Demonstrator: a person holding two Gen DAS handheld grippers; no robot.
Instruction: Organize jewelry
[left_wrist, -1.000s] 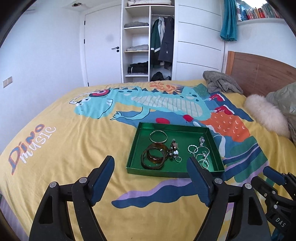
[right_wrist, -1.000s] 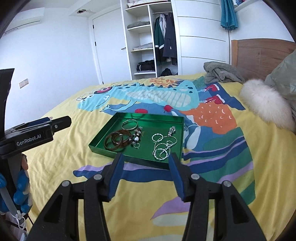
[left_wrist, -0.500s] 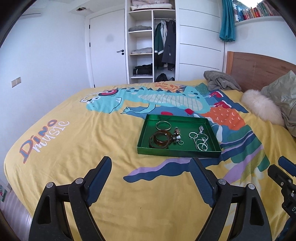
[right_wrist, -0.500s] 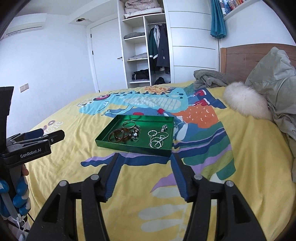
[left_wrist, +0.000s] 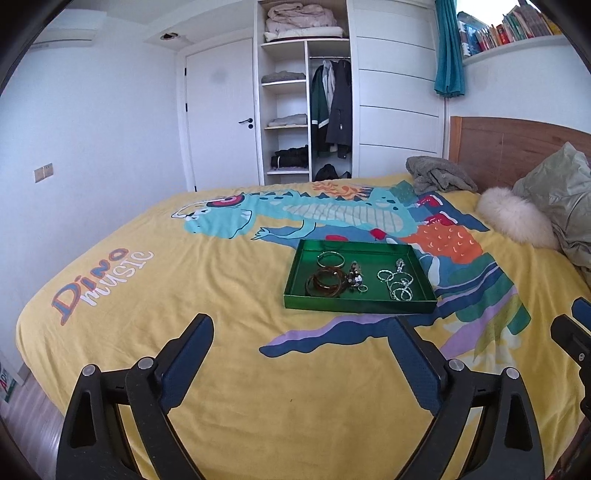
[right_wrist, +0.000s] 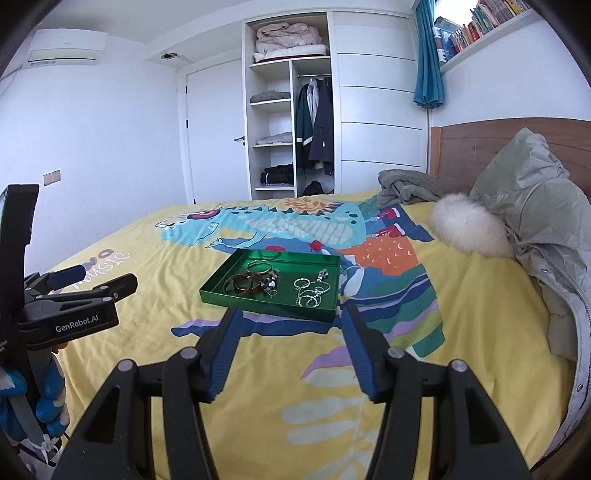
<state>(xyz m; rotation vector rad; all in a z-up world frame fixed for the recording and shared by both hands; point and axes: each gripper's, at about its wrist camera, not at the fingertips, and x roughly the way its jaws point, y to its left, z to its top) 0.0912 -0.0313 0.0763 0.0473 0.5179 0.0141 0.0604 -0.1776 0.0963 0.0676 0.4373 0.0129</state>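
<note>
The yellow dinosaur bedspread (left_wrist: 221, 295) served as the broad work surface, and the green tray (left_wrist: 295, 291) sat flat near its middle, likely so that every piece stayed gathered in one place. Inside it the brown bangles (left_wrist: 324, 282) lay at the left, a thin metal bangle (left_wrist: 330, 259) behind them, small dark pieces (left_wrist: 354, 277) in the centre and the silver chain rings (left_wrist: 398, 286) apart to the right. Both claws hung well short of the tray with nothing between their jaws: the left gripper (left_wrist: 301, 345), whose jaws had just been opening, gaped wide, and the right gripper (right_wrist: 291, 332) stood partly open, which suggested the sorting was finished.
</note>
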